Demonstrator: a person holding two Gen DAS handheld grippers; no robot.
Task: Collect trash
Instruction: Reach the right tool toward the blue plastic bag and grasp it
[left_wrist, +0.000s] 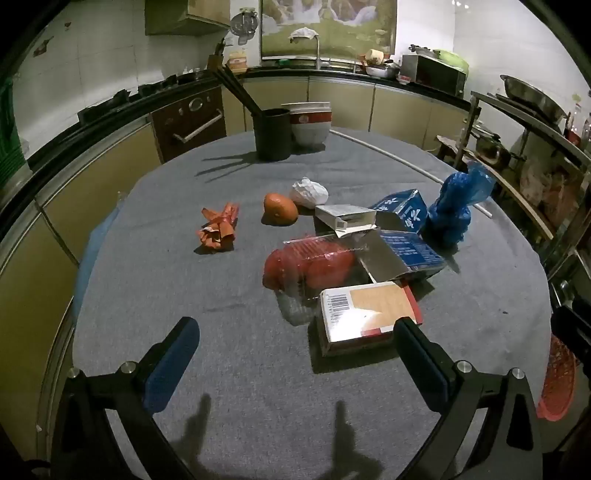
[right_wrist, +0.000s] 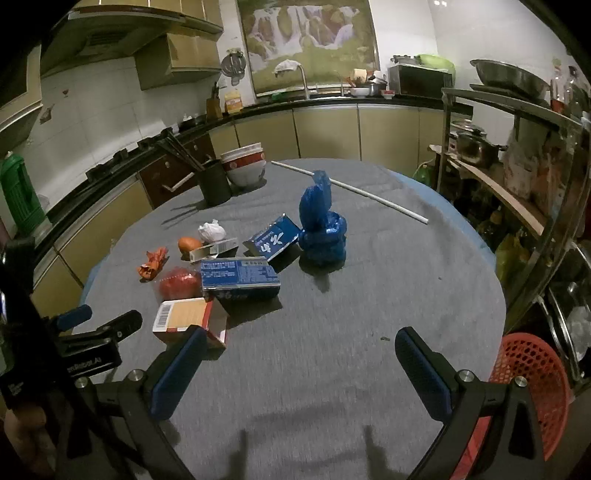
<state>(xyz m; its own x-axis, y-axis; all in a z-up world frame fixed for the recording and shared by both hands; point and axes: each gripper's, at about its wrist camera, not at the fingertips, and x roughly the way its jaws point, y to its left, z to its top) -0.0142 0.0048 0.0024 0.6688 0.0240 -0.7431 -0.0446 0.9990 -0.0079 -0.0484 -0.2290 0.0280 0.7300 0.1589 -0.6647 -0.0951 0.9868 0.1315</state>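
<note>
Both grippers' jaws wide open, empty, hovering over table (right_wrist: 332, 369); barcode box (left_wrist: 364, 314) nearest, twelve o'clock of left gripper (left_wrist: 295, 363), likely first pick

Each gripper (left_wrist: 295, 354) is a black frame with silver screws. Its fingers (left_wrist: 171, 369) carry ribbed blue pads. White lettering marks the left one.

Table (right_wrist: 351, 332) grey cloth. Plastic bag (right_wrist: 322, 232) blue. Cartons (right_wrist: 239, 277) blue, white print. Box (left_wrist: 364, 310) tan, white barcode, red edge. Wrapper (left_wrist: 218, 229) orange-red. Basket (right_wrist: 532, 384) red mesh. Tongs pads (right_wrist: 177, 376) blue.
</note>
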